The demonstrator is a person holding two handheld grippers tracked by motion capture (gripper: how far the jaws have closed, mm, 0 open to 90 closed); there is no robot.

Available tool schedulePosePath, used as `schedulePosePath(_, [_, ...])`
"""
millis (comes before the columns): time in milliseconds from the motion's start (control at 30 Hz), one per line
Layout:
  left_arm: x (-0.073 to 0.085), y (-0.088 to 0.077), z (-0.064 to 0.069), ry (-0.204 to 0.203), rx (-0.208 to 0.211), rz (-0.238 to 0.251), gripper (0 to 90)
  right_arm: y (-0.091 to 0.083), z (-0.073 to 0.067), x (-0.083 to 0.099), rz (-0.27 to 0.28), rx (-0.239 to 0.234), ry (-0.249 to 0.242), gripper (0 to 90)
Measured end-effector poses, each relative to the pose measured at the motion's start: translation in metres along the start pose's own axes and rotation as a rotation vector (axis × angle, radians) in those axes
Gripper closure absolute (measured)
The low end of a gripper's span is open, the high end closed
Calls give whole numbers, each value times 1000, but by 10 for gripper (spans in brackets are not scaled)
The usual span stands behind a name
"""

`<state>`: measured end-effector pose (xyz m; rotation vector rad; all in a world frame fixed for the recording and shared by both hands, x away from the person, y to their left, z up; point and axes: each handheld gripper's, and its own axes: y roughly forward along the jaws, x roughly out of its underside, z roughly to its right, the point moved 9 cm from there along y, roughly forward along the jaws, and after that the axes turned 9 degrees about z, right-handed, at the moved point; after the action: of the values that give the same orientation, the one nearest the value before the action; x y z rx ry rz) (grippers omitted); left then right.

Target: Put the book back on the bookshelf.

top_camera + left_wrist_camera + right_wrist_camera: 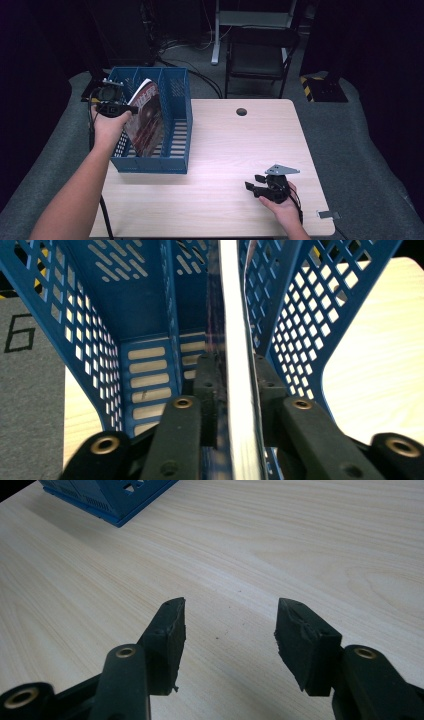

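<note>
Left gripper view is showing the left gripper [235,385] clasping the magazine [235,315] edge-on, its long axis running straight ahead into the blue file rack [95,340]. Well away, the right gripper [230,630] is hovering wide and empty above the table [300,540].

One magazine [146,120] stands in one blue file rack [177,125] on one counter [240,150], two grippers are in hand, and one chair [260,55] stands behind.

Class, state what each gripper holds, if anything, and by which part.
Left gripper straddles the upper edge of the thin red-covered magazine standing in the blue basket; the right gripper holds nothing.
</note>
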<state>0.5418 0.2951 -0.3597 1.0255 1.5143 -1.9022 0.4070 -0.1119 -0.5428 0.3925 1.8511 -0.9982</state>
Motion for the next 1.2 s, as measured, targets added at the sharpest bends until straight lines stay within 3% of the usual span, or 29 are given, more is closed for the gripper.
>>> schedulePosePath(500, [8,-20,0,15,7,25,730,1,0,2,-7,4,8,454])
schedulePosePath(733, [11,-29,1,15,29,21,767,2,-1,3,-16,0,3,454])
schedulePosePath(1200, [15,-32,2,31,24,29,814,2,-1,3,-17,2,9,454])
